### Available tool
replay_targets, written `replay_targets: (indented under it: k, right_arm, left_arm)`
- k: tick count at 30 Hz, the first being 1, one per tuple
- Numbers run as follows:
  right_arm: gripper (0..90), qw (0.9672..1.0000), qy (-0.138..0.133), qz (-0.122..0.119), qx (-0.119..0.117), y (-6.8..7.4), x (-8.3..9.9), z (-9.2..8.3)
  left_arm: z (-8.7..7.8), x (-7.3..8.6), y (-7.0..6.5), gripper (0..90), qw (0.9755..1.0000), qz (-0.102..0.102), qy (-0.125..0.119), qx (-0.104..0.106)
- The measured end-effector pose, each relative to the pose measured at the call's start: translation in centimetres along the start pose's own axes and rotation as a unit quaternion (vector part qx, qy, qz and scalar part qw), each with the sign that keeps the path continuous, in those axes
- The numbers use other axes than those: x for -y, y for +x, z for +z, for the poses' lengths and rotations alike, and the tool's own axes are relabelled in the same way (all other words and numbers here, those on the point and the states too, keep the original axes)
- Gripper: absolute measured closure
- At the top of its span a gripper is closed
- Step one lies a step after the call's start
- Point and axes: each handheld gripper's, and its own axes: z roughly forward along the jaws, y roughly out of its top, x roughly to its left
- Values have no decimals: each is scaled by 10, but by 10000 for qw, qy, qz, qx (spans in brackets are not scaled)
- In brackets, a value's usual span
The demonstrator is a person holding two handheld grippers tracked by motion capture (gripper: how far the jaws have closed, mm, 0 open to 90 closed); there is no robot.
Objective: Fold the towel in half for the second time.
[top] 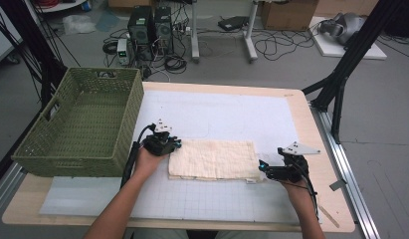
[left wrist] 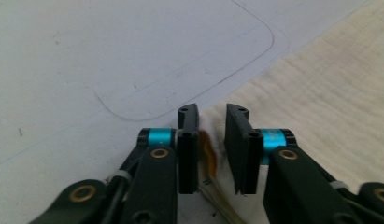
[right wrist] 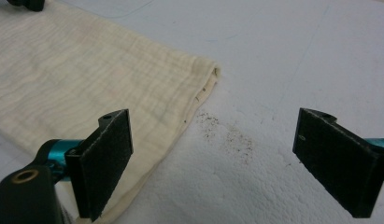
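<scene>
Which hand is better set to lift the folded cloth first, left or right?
Left, probably. The left gripper has its fingers nearly shut around the corner of the folded cloth. The right gripper is wide open, with one finger over the cloth's edge and the other over the bare mat.

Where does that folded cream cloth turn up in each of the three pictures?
High view: the cream cloth lies mid-table on the white mat, between both claws.
Left gripper view: it runs down the right side, one corner between the left claw jaws.
Right gripper view: it covers the upper left, its edge by the right claw.
Shared landmark: the white mat.
</scene>
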Motion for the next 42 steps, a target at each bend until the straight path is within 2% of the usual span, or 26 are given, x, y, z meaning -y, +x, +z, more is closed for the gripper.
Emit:
replay_targets:
  k: [3, 9, 11, 14, 16, 19, 27, 32, 36, 38, 42]
  right_arm:
    - [114, 9999, 88, 64, -105, -1, -3, 5]
    - [114, 9991, 245, 122, -319, -8, -18, 19]
    - [114, 9989, 283, 162, -348, -11, -25, 27]
    - [125, 9988, 415, 56, -273, -13, -35, 39]
    - [206, 9992, 285, -51, -260, -15, -40, 44]
    - [255, 9993, 214, -60, -301, -17, -45, 51]
    - [387, 9974, 551, -80, -457, -20, -44, 73]
    - [444, 9978, 476, -132, -443, -18, -46, 83]
    - [508, 9956, 665, -318, -571, -15, -46, 92]
    - [543, 9950, 728, -231, -636, -16, -44, 94]
    - [768, 9927, 765, -280, -886, -16, -44, 93]
  left_arm:
    - [0, 0, 1, 839, 10000, -66, -13, 64]
    - [-1, 1, 3, 846, 9998, -156, -20, 123]
    - [-1, 1, 3, 846, 9997, -179, -33, 134]
    - [-2, 2, 4, 844, 9996, -236, -34, 166]
    - [-2, 2, 5, 842, 9994, -293, -51, 193]
    - [-2, 2, 5, 841, 9994, -286, -54, 200]
    - [-2, 2, 5, 842, 9994, -291, -43, 194]
    - [-2, 2, 5, 841, 9992, -320, -59, 216]
    - [-2, 2, 5, 841, 9990, -368, -77, 261]
    - [-2, 2, 5, 841, 9989, -374, -87, 276]
    - [-3, 3, 6, 842, 9990, -341, -57, 300]
